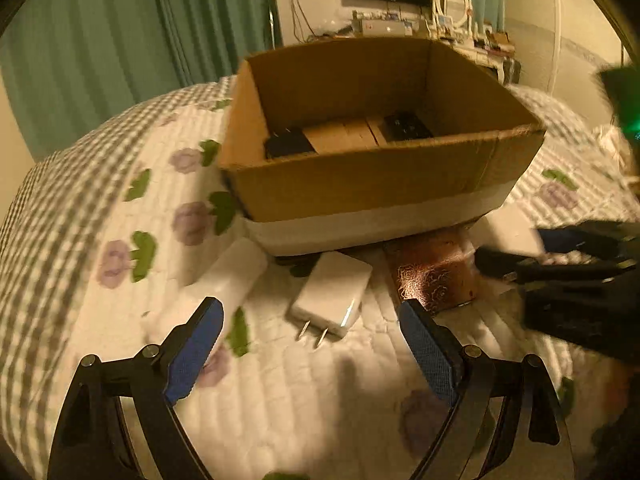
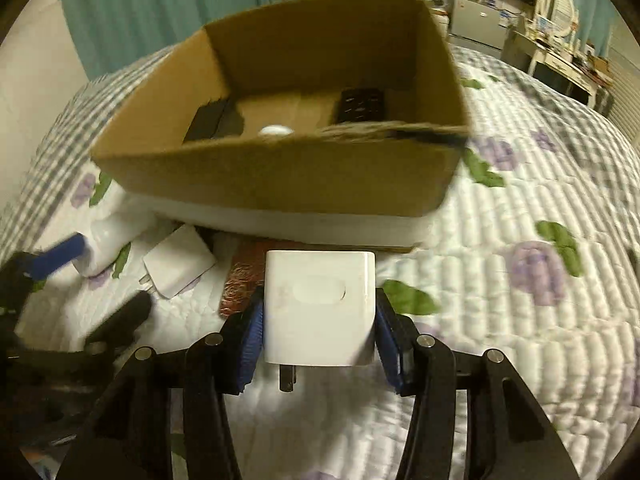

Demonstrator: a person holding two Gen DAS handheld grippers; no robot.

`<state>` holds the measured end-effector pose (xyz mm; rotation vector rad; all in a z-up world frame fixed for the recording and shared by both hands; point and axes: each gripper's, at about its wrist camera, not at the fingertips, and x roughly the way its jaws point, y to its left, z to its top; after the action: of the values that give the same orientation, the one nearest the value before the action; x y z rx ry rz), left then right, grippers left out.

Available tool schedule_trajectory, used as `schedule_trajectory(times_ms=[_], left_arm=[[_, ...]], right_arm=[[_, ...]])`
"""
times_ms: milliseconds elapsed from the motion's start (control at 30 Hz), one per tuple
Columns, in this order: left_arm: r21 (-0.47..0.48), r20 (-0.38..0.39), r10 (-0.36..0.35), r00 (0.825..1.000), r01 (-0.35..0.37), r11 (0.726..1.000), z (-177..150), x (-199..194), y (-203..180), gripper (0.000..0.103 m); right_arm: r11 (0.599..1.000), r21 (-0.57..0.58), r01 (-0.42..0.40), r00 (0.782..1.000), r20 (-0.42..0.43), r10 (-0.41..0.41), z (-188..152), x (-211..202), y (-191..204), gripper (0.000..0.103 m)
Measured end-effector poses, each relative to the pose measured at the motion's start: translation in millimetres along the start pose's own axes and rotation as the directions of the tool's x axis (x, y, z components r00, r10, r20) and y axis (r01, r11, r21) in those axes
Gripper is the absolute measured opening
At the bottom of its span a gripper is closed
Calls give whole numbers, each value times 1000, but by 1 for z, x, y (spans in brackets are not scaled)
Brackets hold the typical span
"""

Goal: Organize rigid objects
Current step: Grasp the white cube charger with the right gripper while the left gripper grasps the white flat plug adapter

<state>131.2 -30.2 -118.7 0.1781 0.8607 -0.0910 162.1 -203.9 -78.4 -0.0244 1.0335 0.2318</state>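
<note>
In the lower middle of the right wrist view our right tool (image 2: 319, 332) pinches a white charger block (image 2: 320, 304) between its blue pads, prongs pointing down, above the quilted bed (image 2: 520, 280). Our left tool (image 1: 312, 344) is spread wide with nothing in it, low in its frame, just before a flat white plug adapter (image 1: 332, 296) lying on the bed. The cardboard box (image 1: 360, 176) sits beyond, in the upper middle, holding two dark items
</note>
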Motion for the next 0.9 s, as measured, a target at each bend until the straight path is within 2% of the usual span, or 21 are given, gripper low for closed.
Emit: schedule_trajectory(times_ms=[233, 400, 433, 467, 500, 600, 733, 900], left_arm=[[69, -32, -4, 999, 6, 998, 5, 38, -14, 92], [58, -58, 5, 998, -2, 998, 5, 55, -11, 90], [65, -50, 13, 999, -10, 998, 5, 56, -13, 86], [77, -50, 1, 999, 3, 997, 4, 57, -16, 63], [82, -59, -17, 998, 22, 996, 4, 57, -18, 52], [107, -60, -20, 998, 26, 994, 2, 50, -24, 43], [75, -68, -76, 995, 81, 994, -3, 28, -24, 41], [35, -14, -114, 993, 115, 993, -9, -26, -24, 41]], right_arm=[[996, 78, -39, 999, -9, 40, -5, -13, -36, 50], [997, 56, -49, 999, -6, 49, -1, -10, -20, 50], [998, 52, -47, 999, -7, 48, 0, -8, -16, 50], [998, 50, -46, 999, -8, 47, 0, -5, -12, 50], [998, 49, -46, 999, -9, 46, 0, -4, -11, 50], [998, 53, -40, 999, -1, 41, -1, -5, -9, 50], [998, 56, -34, 999, 6, 34, -4, -9, -9, 50], [999, 34, -23, 999, 35, 22, -5, -26, -2, 50]])
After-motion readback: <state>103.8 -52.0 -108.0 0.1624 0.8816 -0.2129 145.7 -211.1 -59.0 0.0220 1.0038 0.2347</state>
